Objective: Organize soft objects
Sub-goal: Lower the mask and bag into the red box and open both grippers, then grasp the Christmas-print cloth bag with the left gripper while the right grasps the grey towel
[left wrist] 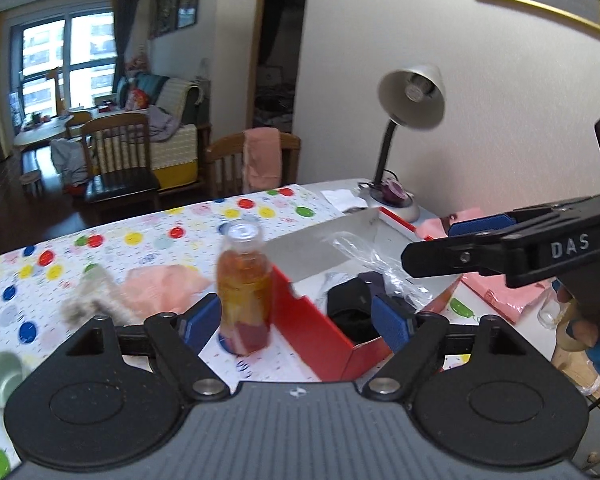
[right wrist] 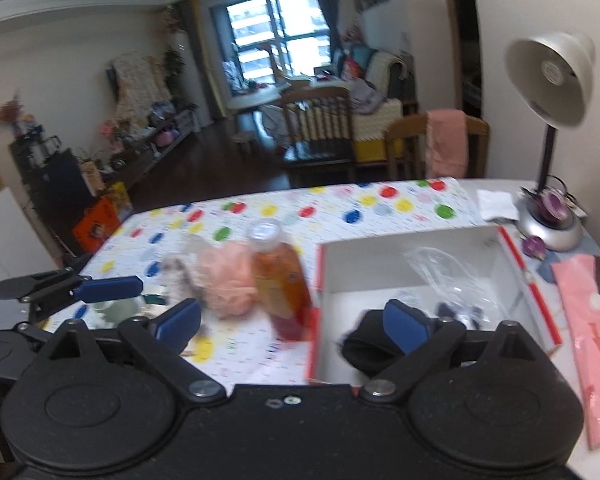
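A red-sided box [left wrist: 311,320] with a white inside [right wrist: 379,264] stands on the dotted tablecloth. In it lie a black soft item [left wrist: 349,304] [right wrist: 365,346] and a crumpled clear plastic bag [left wrist: 363,252] [right wrist: 447,276]. Left of the box lie a pink mesh puff [left wrist: 160,288] [right wrist: 226,280] and a grey fluffy item [left wrist: 88,300] [right wrist: 178,272]. My left gripper [left wrist: 300,320] is open and empty, above the box's near left corner. My right gripper [right wrist: 294,322] is open and empty, over the box's left wall; its fingers [left wrist: 479,226] show at the right of the left wrist view.
An orange-filled bottle [left wrist: 244,288] [right wrist: 278,276] stands against the box's left wall. A pale green cup [left wrist: 2,376] sits at the table's near left. A desk lamp [left wrist: 411,96] [right wrist: 551,80] stands at the back right. A pink bag [right wrist: 591,340] lies right of the box.
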`<control>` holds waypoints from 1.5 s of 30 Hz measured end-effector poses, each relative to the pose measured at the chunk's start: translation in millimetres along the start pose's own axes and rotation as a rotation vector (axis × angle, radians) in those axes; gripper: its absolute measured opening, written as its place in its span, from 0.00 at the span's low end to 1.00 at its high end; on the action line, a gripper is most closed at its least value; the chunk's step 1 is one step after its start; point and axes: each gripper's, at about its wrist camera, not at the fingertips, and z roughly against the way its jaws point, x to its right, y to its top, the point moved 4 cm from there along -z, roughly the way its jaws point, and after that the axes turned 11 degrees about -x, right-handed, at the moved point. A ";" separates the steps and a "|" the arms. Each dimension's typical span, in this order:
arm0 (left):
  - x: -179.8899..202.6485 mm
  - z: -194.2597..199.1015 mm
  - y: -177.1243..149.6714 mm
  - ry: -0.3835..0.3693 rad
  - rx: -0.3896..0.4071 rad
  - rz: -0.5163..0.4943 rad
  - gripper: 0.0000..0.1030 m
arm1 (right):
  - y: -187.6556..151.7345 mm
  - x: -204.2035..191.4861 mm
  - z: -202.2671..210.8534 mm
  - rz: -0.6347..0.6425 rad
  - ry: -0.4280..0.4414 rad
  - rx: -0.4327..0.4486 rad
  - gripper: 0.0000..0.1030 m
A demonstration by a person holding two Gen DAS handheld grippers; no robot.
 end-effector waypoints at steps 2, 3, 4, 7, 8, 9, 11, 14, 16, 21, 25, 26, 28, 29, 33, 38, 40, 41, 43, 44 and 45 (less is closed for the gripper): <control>-9.7 9.2 -5.6 0.008 0.009 0.025 0.82 | 0.0 -12.6 0.9 0.012 0.015 0.019 0.97; -15.2 14.0 -8.5 0.014 0.013 0.039 0.83 | -0.3 -18.0 1.1 0.017 0.029 0.028 0.98; -20.9 19.0 -11.7 0.020 0.019 0.054 0.86 | -0.3 -23.2 0.6 0.019 0.041 0.034 0.98; -37.3 32.3 -21.1 0.034 0.029 0.094 0.94 | -2.7 -40.5 -1.2 0.027 0.067 0.048 0.99; -41.9 36.4 -23.6 0.035 0.033 0.105 0.96 | -3.4 -45.9 -2.5 0.033 0.069 0.048 0.99; -46.2 41.2 -27.6 0.035 0.039 0.113 0.96 | -5.1 -51.5 -3.4 0.038 0.071 0.049 1.00; -54.0 49.7 -33.9 0.036 0.053 0.124 0.96 | -7.1 -61.2 -5.4 0.047 0.083 0.053 1.00; -64.1 62.0 -44.1 0.051 0.068 0.128 0.98 | -13.1 -75.5 -7.8 0.047 0.098 0.054 1.00; -69.0 68.0 -50.4 0.070 0.076 0.128 0.98 | -16.0 -84.2 -10.5 0.050 0.102 0.050 1.00; -85.3 78.7 -68.2 0.105 0.099 0.137 0.99 | -21.4 -101.9 -18.1 0.070 0.112 0.036 1.00; -105.0 80.0 -80.7 0.134 0.112 0.193 0.99 | -21.8 -113.2 -26.5 0.094 0.120 0.018 1.00; -110.0 79.7 -83.6 0.132 0.113 0.202 0.99 | -21.3 -115.3 -29.3 0.100 0.125 0.014 1.00; -119.5 79.7 -88.9 0.147 0.118 0.226 0.99 | -20.0 -119.4 -36.0 0.110 0.132 -0.001 1.00; -123.2 78.6 -91.2 0.155 0.117 0.229 0.99 | -18.9 -121.5 -39.4 0.116 0.137 -0.007 1.00; -136.1 70.1 -100.9 0.173 0.103 0.247 0.99 | -14.8 -129.8 -54.8 0.151 0.147 -0.030 1.00; -154.9 53.4 -112.7 0.196 0.082 0.294 0.99 | -5.3 -138.6 -78.1 0.211 0.173 -0.058 0.99; -162.5 45.7 -117.6 0.216 0.067 0.305 0.99 | -0.1 -140.9 -89.0 0.227 0.186 -0.071 0.98; -166.0 41.1 -119.4 0.227 0.057 0.310 0.99 | 2.7 -142.0 -94.4 0.234 0.193 -0.077 0.97; -173.5 31.7 -122.5 0.240 0.034 0.319 0.99 | 7.5 -144.6 -106.1 0.260 0.203 -0.087 0.97; -177.3 26.8 -124.0 0.251 0.023 0.326 0.99 | 9.5 -145.9 -111.4 0.276 0.204 -0.091 0.97; -180.9 21.9 -125.6 0.261 0.013 0.333 0.99 | 12.2 -147.5 -117.6 0.291 0.203 -0.096 0.97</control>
